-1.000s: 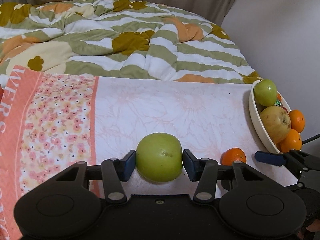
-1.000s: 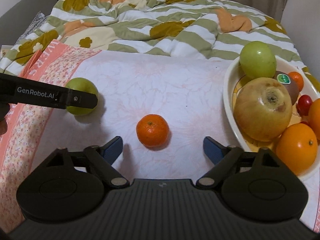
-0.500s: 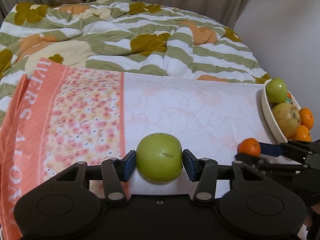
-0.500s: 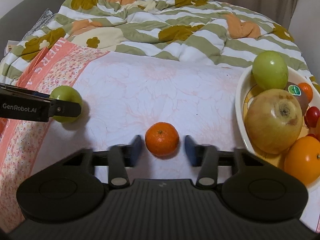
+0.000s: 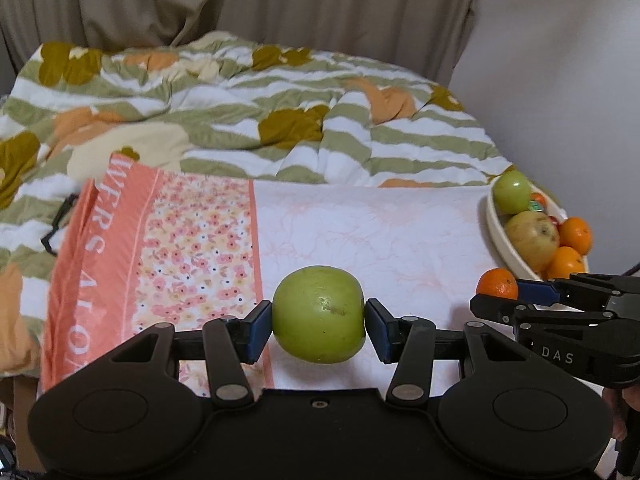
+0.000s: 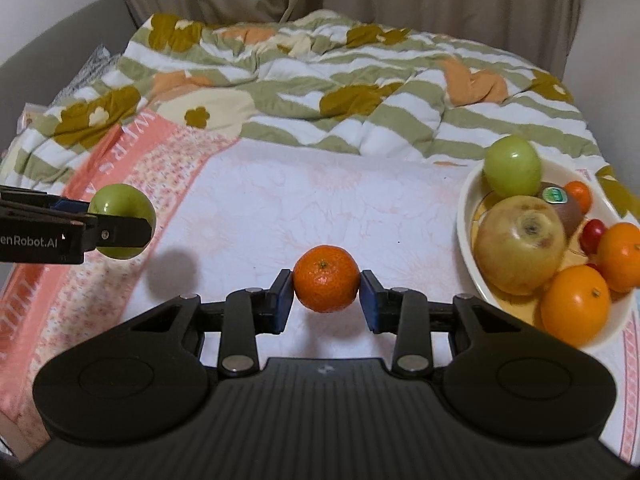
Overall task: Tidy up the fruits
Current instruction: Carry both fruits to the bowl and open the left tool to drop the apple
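My left gripper (image 5: 319, 325) is shut on a green apple (image 5: 319, 314) and holds it above the pink cloth (image 5: 360, 232). The apple also shows at the left of the right wrist view (image 6: 120, 210), lifted, with its shadow on the cloth below. My right gripper (image 6: 326, 296) is shut on a small mandarin (image 6: 326, 278) and holds it off the cloth; the mandarin shows in the left wrist view (image 5: 497, 283). A cream fruit bowl (image 6: 466, 216) at the right holds a green apple (image 6: 512, 167), a large yellow apple (image 6: 520, 244), oranges (image 6: 576, 308), a kiwi and small red fruits.
A striped floral quilt (image 6: 340, 92) is bunched up behind the cloth. Curtains (image 5: 240, 0) hang at the back and a wall (image 5: 560, 60) stands at the right. The bowl (image 5: 498, 236) sits near the bed's right edge.
My right gripper closed on the mandarin and lifted it. My left gripper rose and drew back with the green apple in it.
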Demonstrator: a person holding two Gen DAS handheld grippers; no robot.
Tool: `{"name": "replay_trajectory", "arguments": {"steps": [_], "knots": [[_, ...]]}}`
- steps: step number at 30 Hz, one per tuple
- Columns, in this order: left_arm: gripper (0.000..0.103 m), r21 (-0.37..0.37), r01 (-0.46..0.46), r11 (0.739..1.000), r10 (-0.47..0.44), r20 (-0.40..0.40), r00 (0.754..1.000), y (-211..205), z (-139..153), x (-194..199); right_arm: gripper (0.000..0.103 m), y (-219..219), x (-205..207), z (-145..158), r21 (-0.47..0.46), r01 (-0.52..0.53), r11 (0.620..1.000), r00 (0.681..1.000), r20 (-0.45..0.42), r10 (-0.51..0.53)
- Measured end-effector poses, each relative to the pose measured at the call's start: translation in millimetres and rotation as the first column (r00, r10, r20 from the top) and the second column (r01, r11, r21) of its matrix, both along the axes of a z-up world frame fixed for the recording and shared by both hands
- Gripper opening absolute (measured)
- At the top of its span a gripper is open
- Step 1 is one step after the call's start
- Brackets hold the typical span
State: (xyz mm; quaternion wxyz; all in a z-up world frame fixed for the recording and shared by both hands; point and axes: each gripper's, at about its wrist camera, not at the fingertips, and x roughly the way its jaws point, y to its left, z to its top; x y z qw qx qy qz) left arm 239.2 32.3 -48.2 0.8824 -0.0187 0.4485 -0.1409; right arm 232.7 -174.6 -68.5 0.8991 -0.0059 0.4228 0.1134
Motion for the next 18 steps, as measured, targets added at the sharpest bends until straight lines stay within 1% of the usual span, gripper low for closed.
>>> {"name": "replay_trajectory", "arguments": {"steps": [5, 10, 14, 18], "knots": [[0.054, -0.018, 0.029, 0.999, -0.028, 0.050, 0.998, -0.5, 18.9, -20.7, 0.051, -6.8, -30.2, 23.7, 0.022, 0.069, 0.997, 0.997, 0.034, -0.070], [0.054, -0.025, 0.085, 0.996, -0.082, 0.104, 0.991, -10.7, 35.8, -40.1, 0.051, -22.5, -59.4, 45.8, 0.024, 0.147, 0.989, 0.987, 0.060, -0.148], [0.054, -0.045, 0.144, 0.989, -0.136, 0.141, 0.981, -26.8, 48.2, -51.1, 0.051, -44.5, -76.7, 66.6, 0.007, 0.197, 0.980, 0.977, 0.081, -0.197], [0.054, -0.069, 0.173, 0.983, -0.159, 0.167, 0.973, -47.1, 57.3, -56.9, 0.051, -71.5, -88.7, 83.5, -0.006, 0.237, 0.972, 0.966, 0.105, -0.235]]}}
